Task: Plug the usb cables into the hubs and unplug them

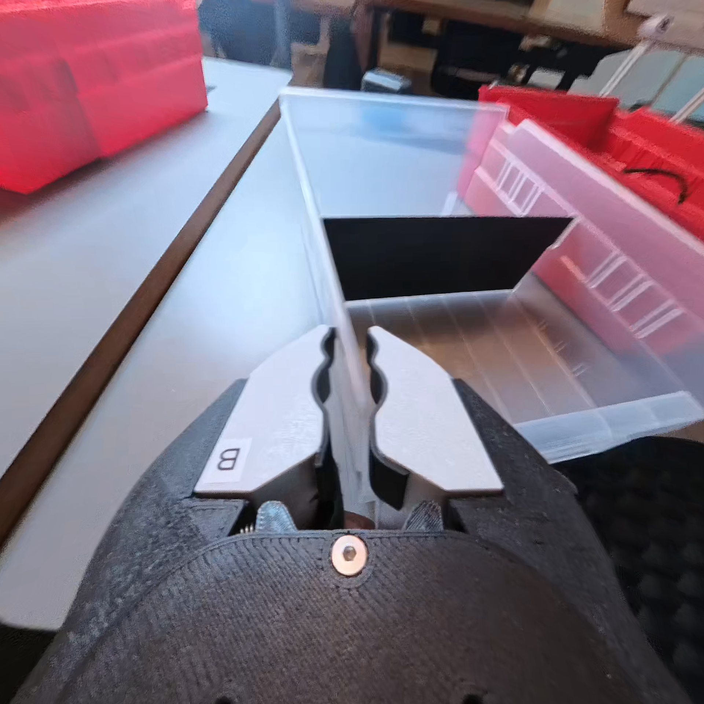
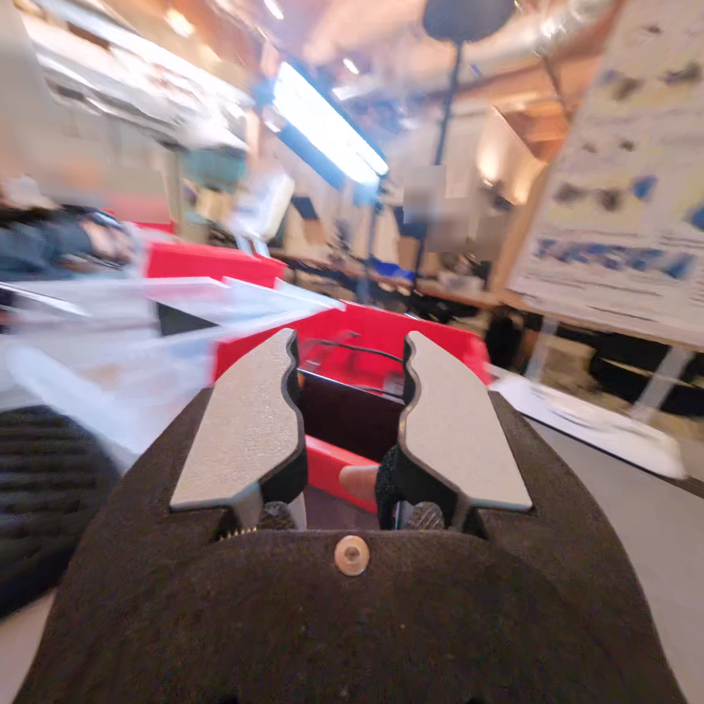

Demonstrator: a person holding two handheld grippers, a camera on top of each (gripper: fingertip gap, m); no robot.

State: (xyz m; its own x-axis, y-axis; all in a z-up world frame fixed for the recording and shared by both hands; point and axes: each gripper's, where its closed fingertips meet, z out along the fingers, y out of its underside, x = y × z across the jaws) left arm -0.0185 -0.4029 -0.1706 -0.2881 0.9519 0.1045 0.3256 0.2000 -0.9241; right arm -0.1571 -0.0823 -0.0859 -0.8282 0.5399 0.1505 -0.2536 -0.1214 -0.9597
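Clear plastic bin (image 1: 419,266): our left gripper (image 1: 351,335) was clamped on its side wall, which ran straight ahead between the fingers. We held the right gripper (image 2: 348,341) open, empty. Black cable (image 2: 362,348) lay ahead of it in a red bin (image 2: 438,335); right was nearer. No hubs in view.

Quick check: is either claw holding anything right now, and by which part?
The left claw is closed on the clear plastic bin, gripping its near side wall at the top edge. The right claw is open and holds nothing.
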